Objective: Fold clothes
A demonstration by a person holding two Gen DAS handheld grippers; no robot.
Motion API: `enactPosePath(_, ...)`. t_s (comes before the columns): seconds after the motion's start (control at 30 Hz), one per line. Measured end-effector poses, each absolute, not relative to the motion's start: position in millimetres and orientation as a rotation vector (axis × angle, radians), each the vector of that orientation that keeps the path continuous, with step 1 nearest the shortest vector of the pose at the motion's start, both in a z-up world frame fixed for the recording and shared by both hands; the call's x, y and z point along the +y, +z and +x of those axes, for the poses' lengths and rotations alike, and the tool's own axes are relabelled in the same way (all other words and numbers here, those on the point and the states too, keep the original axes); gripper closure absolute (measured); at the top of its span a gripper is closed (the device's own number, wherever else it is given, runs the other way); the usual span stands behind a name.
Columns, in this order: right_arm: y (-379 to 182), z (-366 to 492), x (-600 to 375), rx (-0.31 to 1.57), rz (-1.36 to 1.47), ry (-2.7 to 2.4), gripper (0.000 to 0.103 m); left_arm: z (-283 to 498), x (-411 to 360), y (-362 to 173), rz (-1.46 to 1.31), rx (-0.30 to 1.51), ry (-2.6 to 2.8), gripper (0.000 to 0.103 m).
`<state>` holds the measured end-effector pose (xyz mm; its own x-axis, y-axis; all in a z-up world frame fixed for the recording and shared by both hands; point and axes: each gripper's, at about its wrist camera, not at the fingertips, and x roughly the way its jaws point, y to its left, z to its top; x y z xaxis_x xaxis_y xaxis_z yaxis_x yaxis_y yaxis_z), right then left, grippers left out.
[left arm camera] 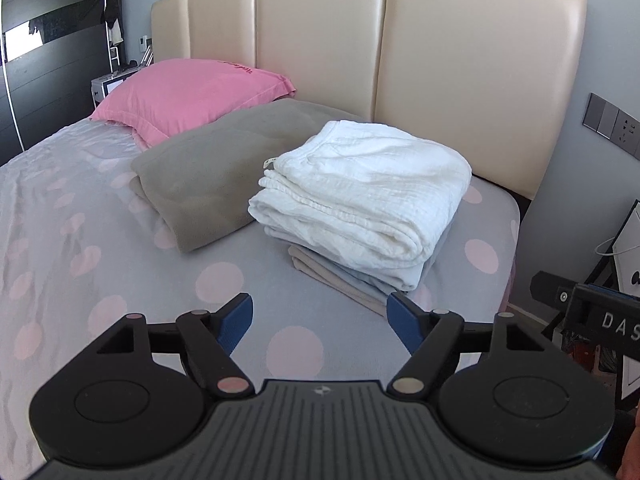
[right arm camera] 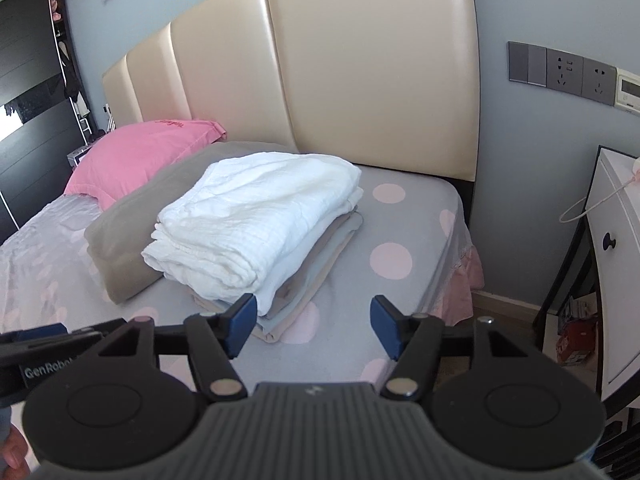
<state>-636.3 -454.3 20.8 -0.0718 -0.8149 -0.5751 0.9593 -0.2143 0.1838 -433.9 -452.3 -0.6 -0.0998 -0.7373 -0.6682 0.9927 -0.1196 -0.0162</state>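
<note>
A folded white garment (left arm camera: 360,192) lies on top of a stack of folded beige and pale blue clothes (left arm camera: 352,280) on the bed, near the headboard. The stack also shows in the right wrist view, with the white garment (right arm camera: 256,216) on top of the beige and blue layers (right arm camera: 304,280). My left gripper (left arm camera: 320,320) is open and empty, hovering over the sheet just in front of the stack. My right gripper (right arm camera: 314,322) is open and empty, at the stack's near right corner.
A folded grey-brown blanket (left arm camera: 208,172) lies left of the stack, with a pink pillow (left arm camera: 188,92) behind it. The bed has a grey sheet with pink dots (left arm camera: 160,280) and a cream headboard (left arm camera: 440,60). A white cabinet (right arm camera: 616,260) stands right of the bed.
</note>
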Motion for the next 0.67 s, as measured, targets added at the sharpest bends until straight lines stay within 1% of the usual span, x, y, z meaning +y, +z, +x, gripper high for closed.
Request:
enactPosePath(0.33,22,-622,-459,0.335,0.654,-1.636,0.037,-440,-448,3,0.625,0.541,-1.616,0.030)
enactPosePath(0.67,20,-622,-459,0.336,0.670,-1.639,0.037,-439,-447,3,0.621,0.541,-1.614,0.029)
